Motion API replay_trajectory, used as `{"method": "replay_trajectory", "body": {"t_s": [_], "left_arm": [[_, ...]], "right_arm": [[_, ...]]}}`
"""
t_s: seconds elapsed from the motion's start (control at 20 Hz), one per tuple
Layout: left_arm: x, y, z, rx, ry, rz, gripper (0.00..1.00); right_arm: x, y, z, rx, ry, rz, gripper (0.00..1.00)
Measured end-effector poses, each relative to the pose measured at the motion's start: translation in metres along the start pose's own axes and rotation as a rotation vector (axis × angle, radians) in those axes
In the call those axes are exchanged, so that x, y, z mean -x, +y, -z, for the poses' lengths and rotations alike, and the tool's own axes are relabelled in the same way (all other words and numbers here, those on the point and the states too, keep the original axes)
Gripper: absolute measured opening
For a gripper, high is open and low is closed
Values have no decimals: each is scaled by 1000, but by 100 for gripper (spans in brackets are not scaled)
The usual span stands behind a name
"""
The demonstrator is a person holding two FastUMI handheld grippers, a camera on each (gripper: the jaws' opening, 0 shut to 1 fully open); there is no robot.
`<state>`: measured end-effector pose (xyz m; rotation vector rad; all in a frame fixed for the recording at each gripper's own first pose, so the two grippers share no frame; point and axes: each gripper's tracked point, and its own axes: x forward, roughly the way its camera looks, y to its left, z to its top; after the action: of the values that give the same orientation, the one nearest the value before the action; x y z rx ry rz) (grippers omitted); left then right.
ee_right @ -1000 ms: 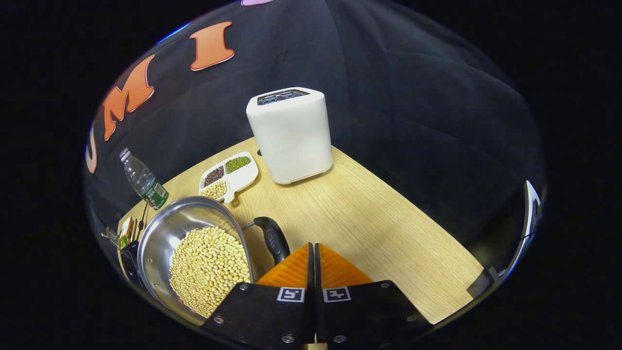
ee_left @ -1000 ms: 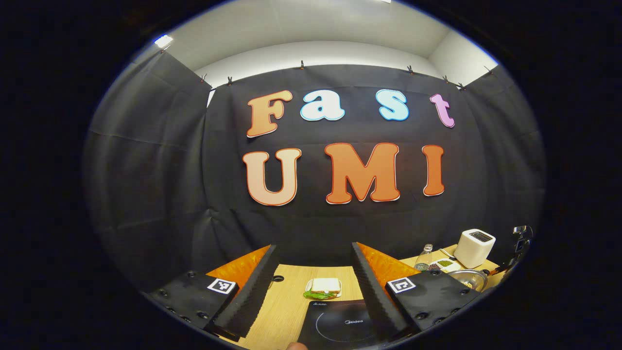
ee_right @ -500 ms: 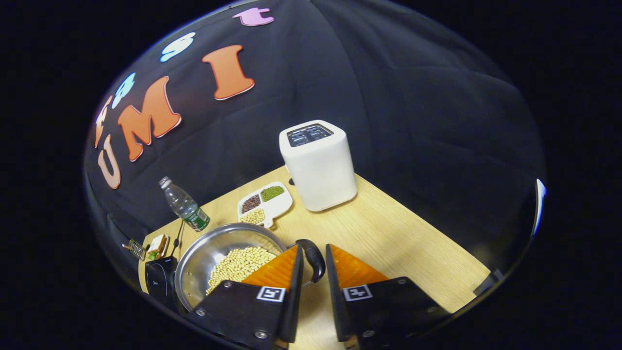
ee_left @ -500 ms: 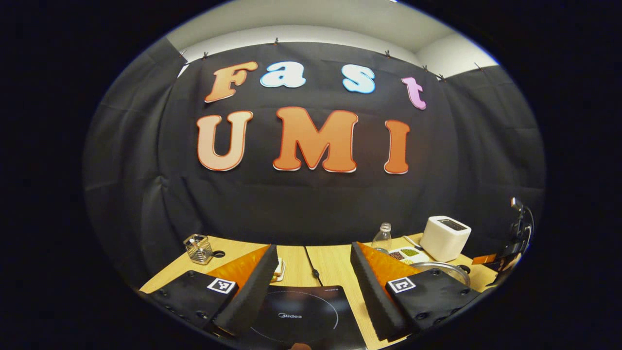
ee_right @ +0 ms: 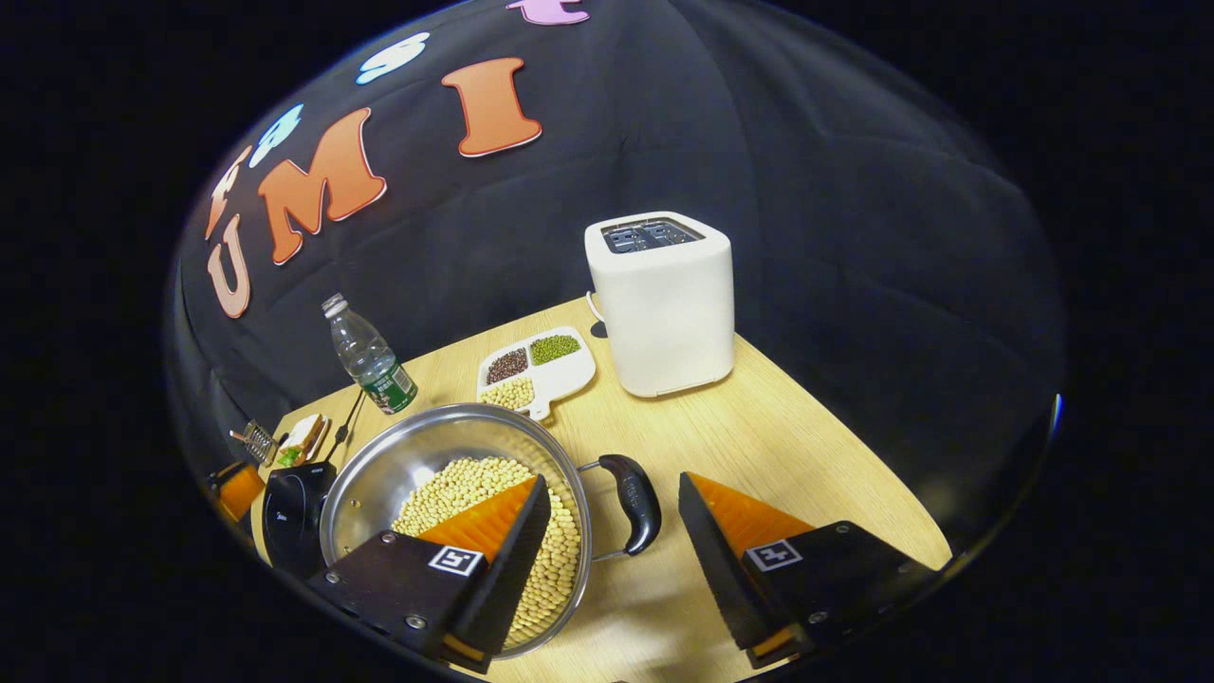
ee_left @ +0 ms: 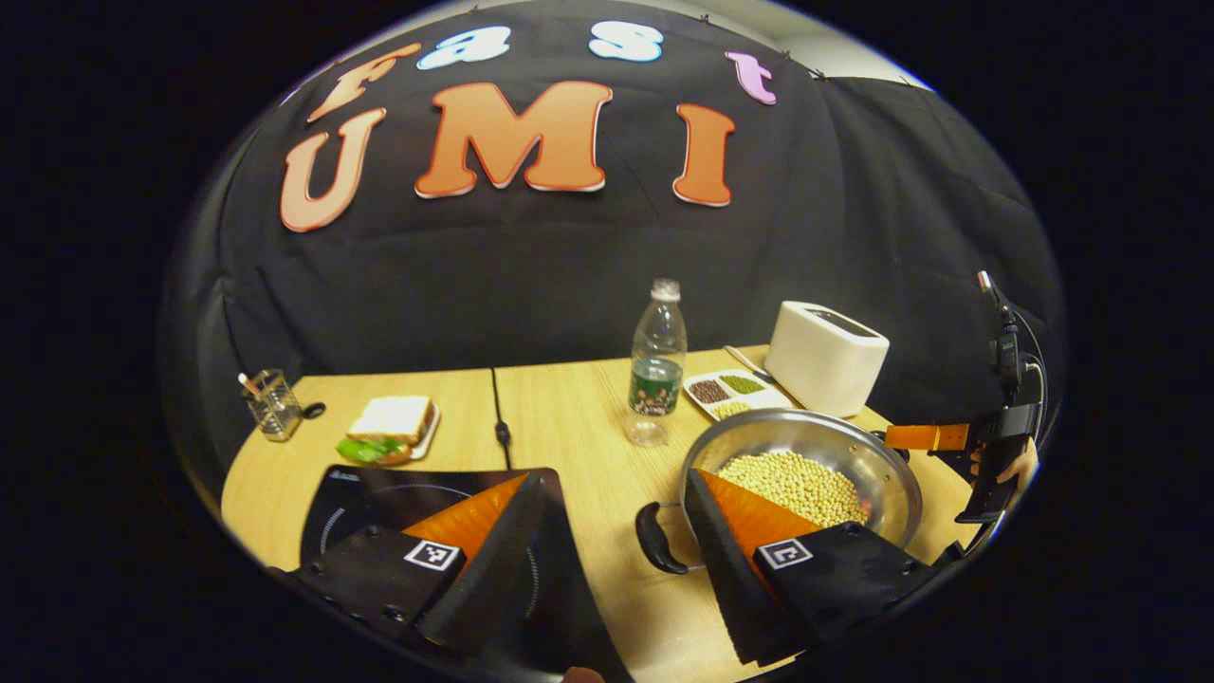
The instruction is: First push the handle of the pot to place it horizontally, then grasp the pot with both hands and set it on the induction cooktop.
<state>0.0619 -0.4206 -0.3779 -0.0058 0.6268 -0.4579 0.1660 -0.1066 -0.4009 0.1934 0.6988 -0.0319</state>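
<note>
The pot, full of beans, stood on the tabletop just beside the induction cooktop. You were at the grasping step, I think. Your right tongs were wide open around the right handle, not yet touching it. Your left tongs were wide open too, near the left handle. Next, both needed to close on the handles.
</note>
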Motion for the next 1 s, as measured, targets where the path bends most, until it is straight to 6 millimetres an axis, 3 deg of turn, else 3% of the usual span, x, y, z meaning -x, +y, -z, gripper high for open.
{"method": "replay_trajectory", "body": {"t_s": [0.3,0.55,0.75,0.9,1.0], "left_arm": [[-48,-26,49,13,147,41,99],[-70,-30,67,29,207,41,99],[-78,-34,79,38,251,46,98],[-85,-34,81,35,259,45,99],[-86,-35,81,48,269,45,84]], "right_arm": [[-11,6,13,46,37,-14,95],[-20,5,24,80,75,-9,95],[-28,0,30,92,92,15,84],[-28,-3,30,92,97,20,65],[-29,-3,30,106,92,24,63]]}}
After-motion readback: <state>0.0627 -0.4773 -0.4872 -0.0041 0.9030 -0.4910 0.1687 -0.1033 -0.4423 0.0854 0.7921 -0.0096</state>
